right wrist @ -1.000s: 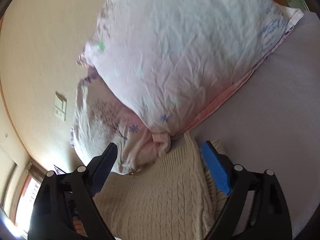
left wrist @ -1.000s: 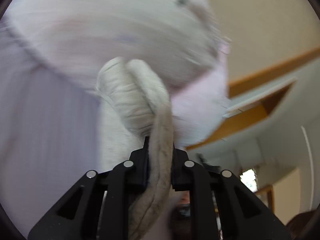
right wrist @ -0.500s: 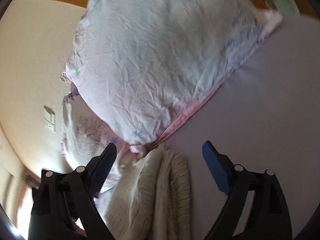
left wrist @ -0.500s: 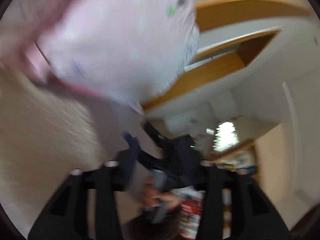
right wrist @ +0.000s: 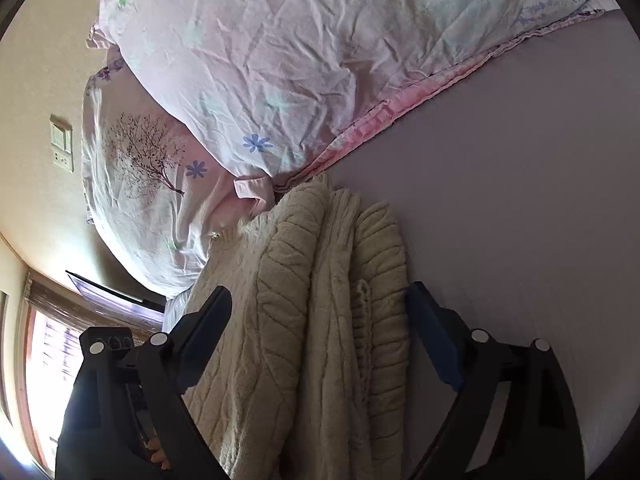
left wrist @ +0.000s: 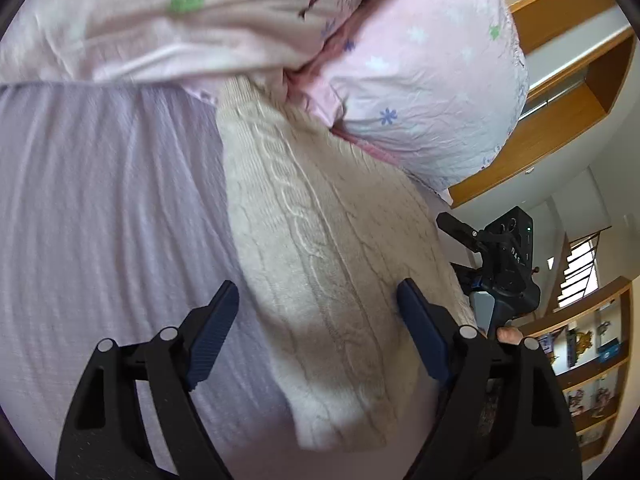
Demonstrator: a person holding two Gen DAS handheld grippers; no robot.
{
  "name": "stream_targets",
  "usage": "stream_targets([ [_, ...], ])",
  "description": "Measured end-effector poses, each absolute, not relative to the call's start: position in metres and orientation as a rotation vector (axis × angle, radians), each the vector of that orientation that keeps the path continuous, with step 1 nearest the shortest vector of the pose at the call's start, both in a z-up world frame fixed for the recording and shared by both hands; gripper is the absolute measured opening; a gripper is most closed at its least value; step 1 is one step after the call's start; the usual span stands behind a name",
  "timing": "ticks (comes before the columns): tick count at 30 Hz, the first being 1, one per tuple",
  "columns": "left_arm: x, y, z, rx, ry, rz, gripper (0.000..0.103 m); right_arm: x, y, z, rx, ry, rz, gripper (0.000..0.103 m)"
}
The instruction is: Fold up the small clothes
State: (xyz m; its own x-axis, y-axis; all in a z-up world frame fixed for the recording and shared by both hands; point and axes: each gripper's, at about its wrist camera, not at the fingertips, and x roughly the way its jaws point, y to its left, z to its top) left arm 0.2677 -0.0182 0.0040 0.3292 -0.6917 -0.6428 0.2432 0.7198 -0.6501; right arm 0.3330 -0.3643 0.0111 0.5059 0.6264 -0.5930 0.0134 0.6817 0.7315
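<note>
A cream cable-knit sweater [left wrist: 320, 264] lies folded on the lavender bed sheet [left wrist: 100, 220], its far end against the pink pillows. My left gripper [left wrist: 318, 312] is open and empty, its blue-padded fingers straddling the sweater's near end. In the right wrist view the sweater [right wrist: 320, 300] shows stacked folded edges. My right gripper [right wrist: 320, 320] is open and empty, with the folded stack between its fingers. The right gripper also shows in the left wrist view [left wrist: 500, 264], beyond the sweater's right edge.
Two pink floral pillows [left wrist: 420, 80] [right wrist: 300, 60] lie at the head of the bed, touching the sweater. A wooden headboard and shelves [left wrist: 568, 92] stand to the right. A wall switch [right wrist: 61, 148] and a window [right wrist: 44, 380] are on the left.
My left gripper let go of the sweater's edge and opened; the sweater now lies flat on the sheet. My right gripper stayed open and drew closer over the folded stack.
</note>
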Motion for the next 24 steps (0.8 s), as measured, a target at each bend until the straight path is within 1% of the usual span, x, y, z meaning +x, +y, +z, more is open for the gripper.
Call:
stream_targets([
  [3,0.271,-0.022,-0.004,-0.501,1.082,-0.643,0.087,0.333,-0.361,0.012,0.734,0.992,0.39,0.091],
  [5,0.272,-0.038,-0.011,-0.52,1.081,-0.647,0.09,0.333,-0.362,0.012,0.732,0.993,0.375,0.091],
  [11,0.271,-0.046,-0.007,-0.541,1.061,-0.665,0.09,0.335,-0.35,0.012,0.675,0.996,0.399,0.091],
  [12,0.273,-0.051,-0.008,-0.545,1.061,-0.664,0.087,0.335,-0.348,0.012,0.66,0.99,0.398,0.074],
  [13,0.274,-0.053,-0.009,-0.547,1.065,-0.667,0.077,0.335,-0.345,0.011,0.648,0.994,0.398,0.059],
  [14,0.275,-0.055,-0.011,-0.548,1.072,-0.671,0.064,0.336,-0.344,0.006,0.678,1.006,0.425,0.049],
  [15,0.275,-0.053,-0.01,-0.546,1.067,-0.674,0.06,0.335,-0.345,0.004,0.706,1.0,0.441,0.044],
  [16,0.274,-0.051,-0.007,-0.539,1.06,-0.689,0.051,0.333,-0.345,0.006,0.713,0.986,0.453,0.041],
  [17,0.271,-0.047,-0.001,-0.52,1.052,-0.71,0.046,0.331,-0.343,0.009,0.726,0.958,0.488,0.038],
  [19,0.262,-0.036,0.01,-0.495,1.027,-0.737,0.044,0.326,-0.334,0.016,0.778,0.906,0.604,0.037],
  [21,0.245,-0.015,0.028,-0.425,0.962,-0.717,0.044,0.321,-0.307,0.024,0.751,0.887,0.699,0.037],
  [23,0.227,0.012,0.043,-0.355,0.893,-0.664,0.046,0.318,-0.274,0.024,0.695,0.922,0.749,0.037],
  [24,0.222,0.023,0.045,-0.323,0.88,-0.625,0.047,0.319,-0.259,0.02,0.662,0.955,0.76,0.041],
])
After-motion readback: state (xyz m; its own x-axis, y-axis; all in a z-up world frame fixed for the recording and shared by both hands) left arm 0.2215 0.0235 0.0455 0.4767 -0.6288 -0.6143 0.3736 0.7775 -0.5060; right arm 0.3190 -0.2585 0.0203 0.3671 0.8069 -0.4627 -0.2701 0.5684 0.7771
